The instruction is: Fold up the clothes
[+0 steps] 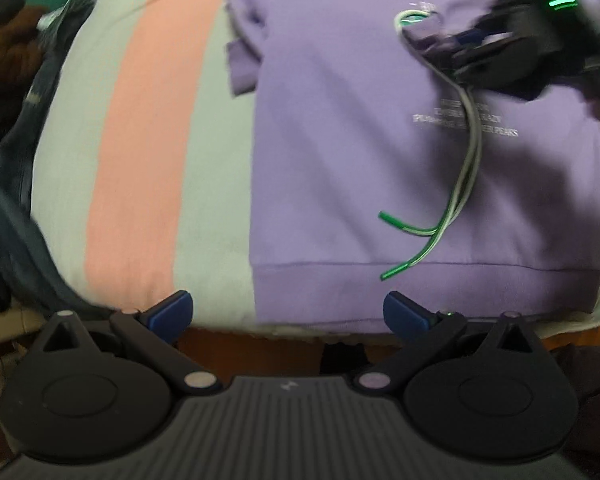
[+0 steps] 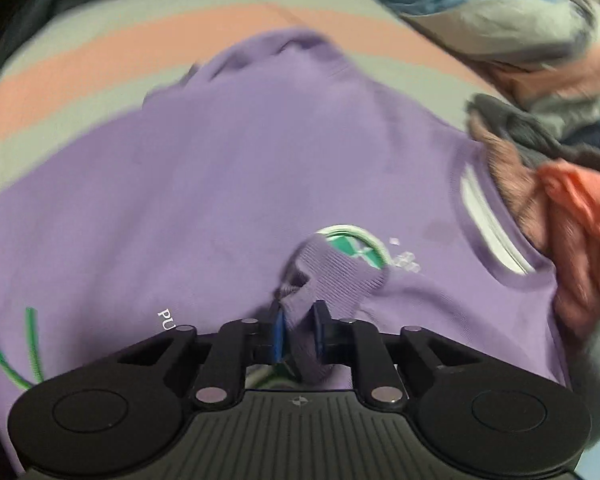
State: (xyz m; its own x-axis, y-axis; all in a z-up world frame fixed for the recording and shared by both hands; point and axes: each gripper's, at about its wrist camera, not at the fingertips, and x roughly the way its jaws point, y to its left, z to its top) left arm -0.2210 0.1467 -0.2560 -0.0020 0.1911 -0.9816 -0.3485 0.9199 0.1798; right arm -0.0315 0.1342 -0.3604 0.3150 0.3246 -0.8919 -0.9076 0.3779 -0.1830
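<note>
A purple sweatshirt with white lettering and a green-and-white drawstring lies flat on a striped bed sheet. My left gripper is open and empty, just off the sweatshirt's bottom hem at the bed's near edge. My right gripper is shut on the ribbed sleeve cuff of the sweatshirt, holding it over the chest near the round green logo. The right gripper also shows in the left wrist view, at the upper right over the chest.
A pile of other clothes, blue, grey, pink and orange, lies beyond the neckline. Dark garments lie along the bed's left side. The bed's wooden edge runs below the hem.
</note>
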